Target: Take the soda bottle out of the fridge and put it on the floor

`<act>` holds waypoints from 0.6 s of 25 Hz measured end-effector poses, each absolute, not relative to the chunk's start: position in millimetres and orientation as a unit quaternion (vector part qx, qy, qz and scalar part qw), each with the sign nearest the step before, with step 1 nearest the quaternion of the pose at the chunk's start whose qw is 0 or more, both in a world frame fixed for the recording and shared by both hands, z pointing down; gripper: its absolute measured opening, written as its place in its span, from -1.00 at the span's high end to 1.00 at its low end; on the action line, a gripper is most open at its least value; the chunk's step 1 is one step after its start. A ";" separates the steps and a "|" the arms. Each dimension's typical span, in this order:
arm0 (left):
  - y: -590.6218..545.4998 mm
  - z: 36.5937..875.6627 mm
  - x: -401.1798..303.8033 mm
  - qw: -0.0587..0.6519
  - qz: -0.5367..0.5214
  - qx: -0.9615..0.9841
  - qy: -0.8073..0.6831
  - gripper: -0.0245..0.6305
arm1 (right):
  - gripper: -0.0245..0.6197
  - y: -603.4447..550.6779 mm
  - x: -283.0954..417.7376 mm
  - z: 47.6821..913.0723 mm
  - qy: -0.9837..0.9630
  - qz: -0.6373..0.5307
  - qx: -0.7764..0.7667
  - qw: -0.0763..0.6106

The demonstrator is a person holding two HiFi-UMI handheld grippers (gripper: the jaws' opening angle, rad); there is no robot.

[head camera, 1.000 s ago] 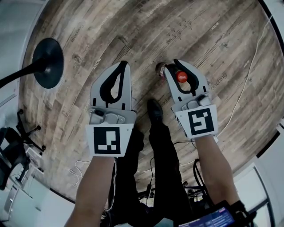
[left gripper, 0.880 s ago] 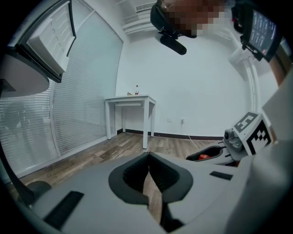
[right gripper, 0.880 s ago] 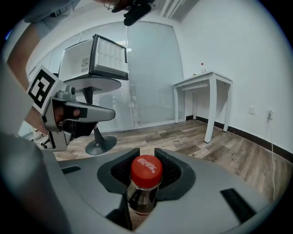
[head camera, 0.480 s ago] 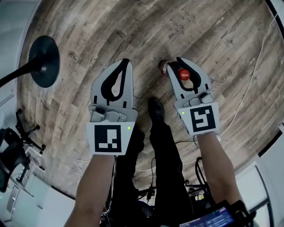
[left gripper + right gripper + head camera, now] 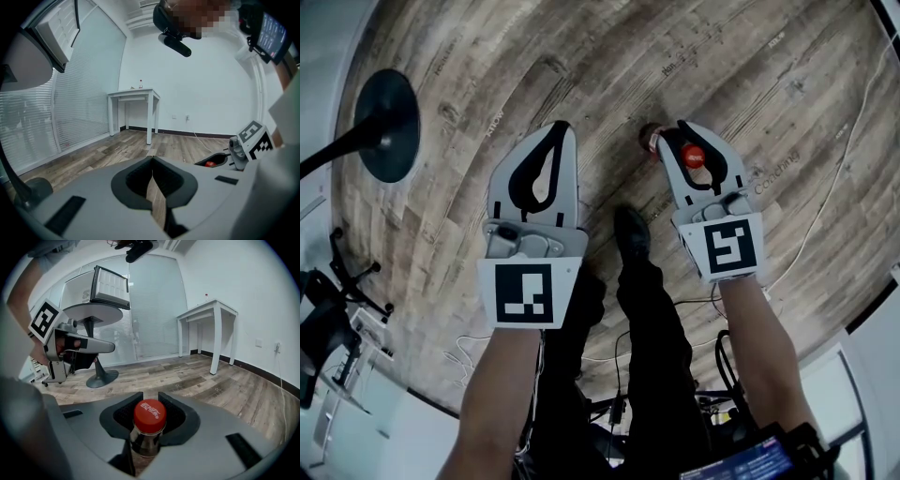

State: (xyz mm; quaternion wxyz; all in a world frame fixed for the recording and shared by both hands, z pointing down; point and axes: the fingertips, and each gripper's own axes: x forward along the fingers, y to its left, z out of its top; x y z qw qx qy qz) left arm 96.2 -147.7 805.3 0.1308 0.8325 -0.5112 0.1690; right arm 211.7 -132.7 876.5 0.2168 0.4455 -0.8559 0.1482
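Note:
A soda bottle [image 5: 693, 157] with a red cap hangs upright over the wooden floor, its dark body reaching down below the jaws. My right gripper [image 5: 676, 132] is shut on its neck just under the cap. In the right gripper view the bottle [image 5: 149, 420] sits between the two dark pads of the right gripper [image 5: 149, 398]. My left gripper [image 5: 563, 128] hovers to the left at about the same height, shut, with nothing in it. In the left gripper view the left gripper [image 5: 152, 162] shows its jaws meeting along a thin line.
The black round foot of a pedestal table [image 5: 389, 127] stands at the left. A small fridge [image 5: 110, 287] sits on that table. A white side table [image 5: 133, 96] stands by the wall. A white cable [image 5: 834, 159] runs over the floor at the right. The person's shoe [image 5: 630, 230] is between the grippers.
Both grippers have sunk a little toward the floor, side by side. The bottle stays in the right gripper's hold. The left gripper stays shut.

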 end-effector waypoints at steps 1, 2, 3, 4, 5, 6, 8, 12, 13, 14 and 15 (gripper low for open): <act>-148.7 807.2 95.7 0.131 0.168 0.832 -0.512 0.88 | 0.57 -132.3 211.9 880.6 -0.856 0.149 0.445 0.219; -149.6 809.0 95.4 0.131 0.168 0.832 -0.513 0.87 | 0.57 -132.0 212.2 884.8 -0.855 0.151 0.444 0.222; -150.2 811.1 95.4 0.131 0.168 0.831 -0.513 0.87 | 0.57 -131.6 212.6 889.1 -0.855 0.153 0.443 0.224; -150.3 813.3 95.7 0.132 0.169 0.831 -0.513 0.87 | 0.57 -131.2 213.1 893.5 -0.854 0.155 0.442 0.227; -150.3 815.5 96.4 0.133 0.170 0.832 -0.512 0.87 | 0.57 -130.8 213.7 897.8 -0.853 0.156 0.441 0.229; -150.3 817.4 97.2 0.134 0.171 0.832 -0.511 0.88 | 0.57 -130.4 214.5 902.0 -0.853 0.158 0.441 0.232; -151.3 820.0 98.1 0.137 0.172 0.832 -0.510 0.88 | 0.57 -130.4 215.9 910.1 -0.852 0.160 0.439 0.238; -154.0 823.4 98.3 0.136 0.175 0.834 -0.505 0.87 | 0.57 -129.1 217.3 924.2 -0.841 0.179 0.442 0.255; -154.5 825.1 98.0 0.137 0.176 0.834 -0.504 0.88 | 0.57 -128.3 217.1 927.6 -0.838 0.185 0.442 0.260; -155.1 826.9 97.7 0.138 0.176 0.834 -0.504 0.88 | 0.57 -127.7 216.5 931.1 -0.837 0.188 0.441 0.263; -155.6 828.7 97.3 0.139 0.177 0.834 -0.504 0.87 | 0.57 -127.3 215.6 934.4 -0.838 0.189 0.439 0.265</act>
